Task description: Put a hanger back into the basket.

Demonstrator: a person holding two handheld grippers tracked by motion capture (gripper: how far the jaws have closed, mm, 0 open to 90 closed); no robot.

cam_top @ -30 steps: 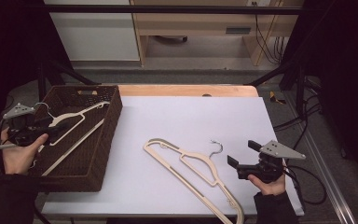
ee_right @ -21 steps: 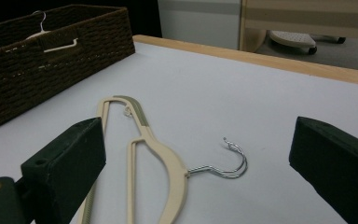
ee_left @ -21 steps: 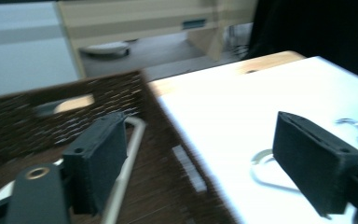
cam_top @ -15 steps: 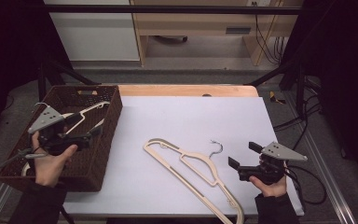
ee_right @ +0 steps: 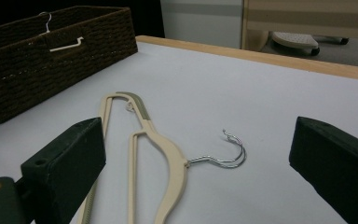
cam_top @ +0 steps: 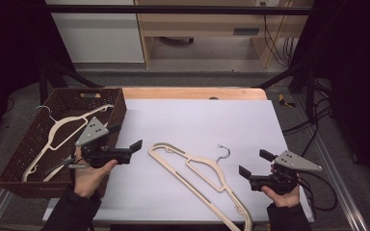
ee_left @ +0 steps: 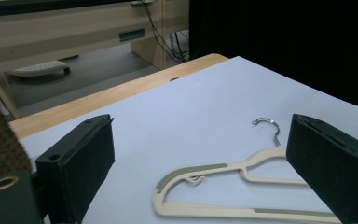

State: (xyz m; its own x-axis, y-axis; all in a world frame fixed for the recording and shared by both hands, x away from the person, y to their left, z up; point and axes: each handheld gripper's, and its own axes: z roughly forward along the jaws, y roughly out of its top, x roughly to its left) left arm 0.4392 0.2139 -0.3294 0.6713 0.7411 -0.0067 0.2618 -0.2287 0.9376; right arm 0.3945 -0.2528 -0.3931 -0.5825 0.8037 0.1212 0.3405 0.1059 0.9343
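White sheeting is covering the surface (cam_top: pixel 197 125), where beige hangers (cam_top: pixel 200 175) are lying between both hands, seemingly awaiting the basket (cam_top: pixel 26 180) already holding one. The left claw (cam_top: pixel 125 144), empty, has just been opening wide; the right claw (cam_top: pixel 250 163) is hovering wide, empty. Overlap is hiding whether two hangers are stacked.

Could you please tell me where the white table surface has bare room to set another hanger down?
The far half of the white table, between the basket and the right edge, is bare. So is the strip between the left gripper and the hangers. The near middle is crowded: hangers lie there, with the right gripper beside them.
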